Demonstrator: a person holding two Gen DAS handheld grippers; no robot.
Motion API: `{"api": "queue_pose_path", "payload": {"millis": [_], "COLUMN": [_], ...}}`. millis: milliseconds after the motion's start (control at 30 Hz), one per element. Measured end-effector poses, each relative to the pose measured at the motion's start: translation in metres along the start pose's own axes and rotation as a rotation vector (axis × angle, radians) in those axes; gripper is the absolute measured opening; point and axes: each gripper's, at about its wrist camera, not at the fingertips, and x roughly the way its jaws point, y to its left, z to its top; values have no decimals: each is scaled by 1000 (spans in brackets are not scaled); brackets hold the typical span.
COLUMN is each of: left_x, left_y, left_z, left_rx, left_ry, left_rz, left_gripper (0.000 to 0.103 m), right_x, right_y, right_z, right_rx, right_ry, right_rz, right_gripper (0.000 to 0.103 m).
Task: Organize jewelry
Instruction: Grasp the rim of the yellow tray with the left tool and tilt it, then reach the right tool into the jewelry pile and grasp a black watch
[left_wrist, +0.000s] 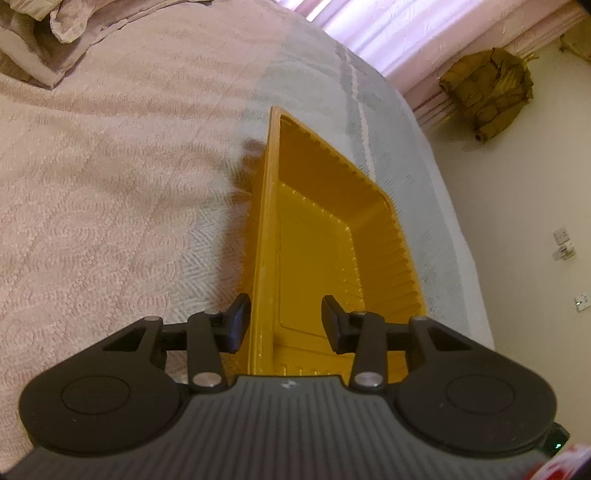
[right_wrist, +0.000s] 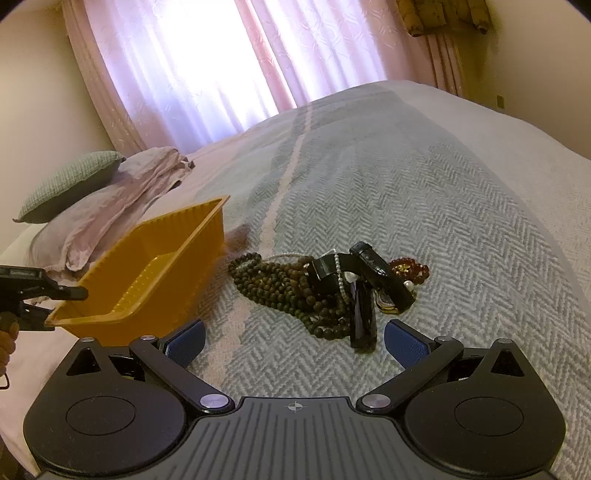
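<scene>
Pink curtains (right_wrist: 207, 74) are glowing behind a bed (right_wrist: 443, 192) covered in a grey herringbone blanket, and all the work is sitting on that bed.

Nearest the left camera, the left tool (left_wrist: 282, 325) is straddling the near corner of a yellow tray (left_wrist: 314, 236): one black finger is lying outside the long wall, the other inside the tray. Whether the fingers are pressing on the wall I cannot tell; a gap is showing beside the inner one. From the right camera, that same tool (right_wrist: 59, 295) is reaching in from the left edge at the tray's (right_wrist: 147, 266) near rim, and the tray is sitting tilted, its far end raised above the blanket.

The right tool (right_wrist: 295, 338) is hanging wide open over the blanket, its blue-padded fingers (right_wrist: 184, 341) holding nothing. Just beyond them a heap of jewelry (right_wrist: 325, 284) is lying on the bed, right of the tray and apart from it: dark brown beads (right_wrist: 273, 284), a strand of white pearls (right_wrist: 341, 280), black bangles (right_wrist: 376, 273) and a red bead bracelet (right_wrist: 410, 267).

Farther off, rumpled pillows (right_wrist: 110, 206) are resting by the tray.
</scene>
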Motion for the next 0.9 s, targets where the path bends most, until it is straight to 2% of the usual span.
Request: {"api": "queue_pose_path", "payload": {"millis": [100,300,500,667,800,900], "left_x": [5,7,12,15,10,-1], "left_y": [-2,-10,-24,-27,-41,-58], "left_z": [-3,-9,-18,-23,-21,-15], "left_rx": [4,18,58,54,119,224], "left_ry": [19,45,80,80,77,36], "left_rz": [23,72,129,188,223,294], "left_gripper": [37,17,14,10,10,10], "right_x": [-1,-3,-3,-3,-3,-3], "right_y": [-1,-4,-4,-2,-6,-14], "right_z": [1,2,1,2,1,1], "right_rx": [3,17,24,21,29,42], "right_ry": [-1,-7,-5,-10,-9,-9], "right_rz": [0,-1,10,23,18,5], "right_gripper": [103,103,103,103,103,103]}}
